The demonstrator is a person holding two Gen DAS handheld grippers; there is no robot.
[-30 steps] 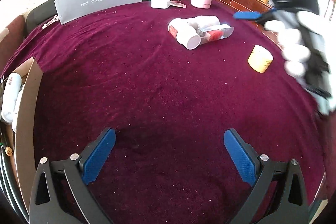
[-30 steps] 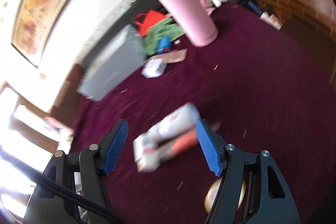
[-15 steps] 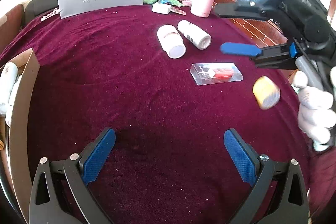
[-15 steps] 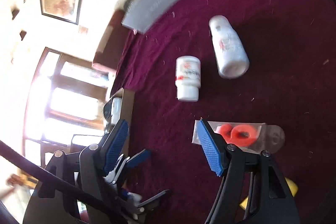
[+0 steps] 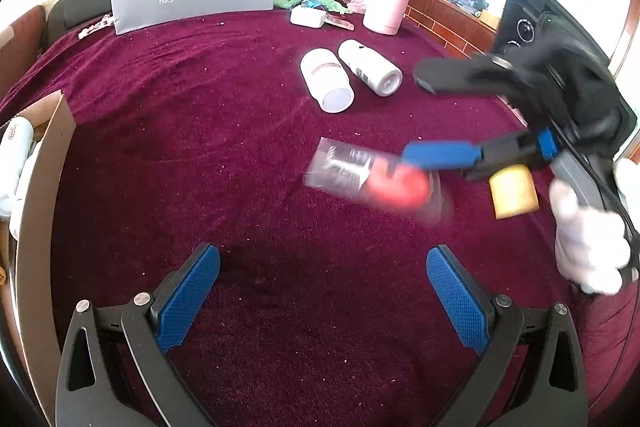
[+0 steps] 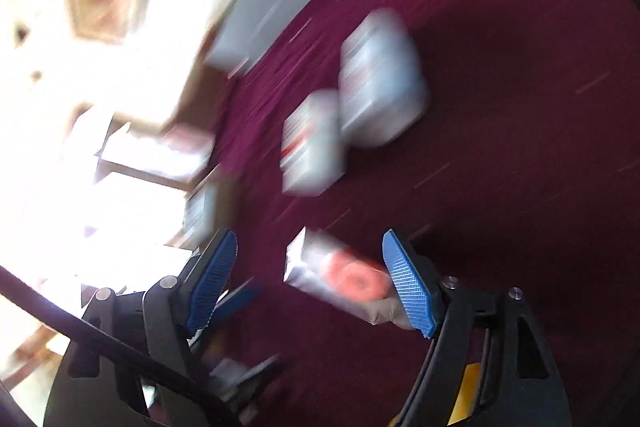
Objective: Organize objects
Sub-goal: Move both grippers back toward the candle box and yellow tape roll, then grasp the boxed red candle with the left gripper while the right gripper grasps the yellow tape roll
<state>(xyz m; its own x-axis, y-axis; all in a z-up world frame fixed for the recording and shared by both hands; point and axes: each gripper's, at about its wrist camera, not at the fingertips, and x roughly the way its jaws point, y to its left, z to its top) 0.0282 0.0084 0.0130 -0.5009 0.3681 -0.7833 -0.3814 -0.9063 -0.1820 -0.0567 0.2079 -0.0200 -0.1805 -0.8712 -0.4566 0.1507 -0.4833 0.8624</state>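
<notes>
Clear plastic, slick and flat, makes the clear packet with the red ring inside (image 5: 374, 179) an awkward thing to take, and I judge that the main risk. It lies on the maroon cloth (image 5: 200, 147), so a pad that comes down on top of it instead of beside its edge would only press it flat or skate it away across the pile. The right-wrist view is heavily blurred, so the approach looks quick, and a quick closure could nip a fold of cloth along with the packet.

The right gripper (image 6: 310, 283) has its jaws opening, with nothing pressed between the pads. In its own view the packet sits between the two blue fingers, much closer to the right one, perhaps partly under it; the blur hides whether they touch. From the left wrist, one blue finger (image 5: 440, 155) lies over the packet's far right end.

The left gripper (image 5: 322, 291) hangs released and empty over bare cloth, nearer than the packet. Two white bottles (image 5: 348, 75) lie farther off, a yellow tub (image 5: 514, 191) just right of the packet, and a cardboard box (image 5: 44, 187) at the left edge.
</notes>
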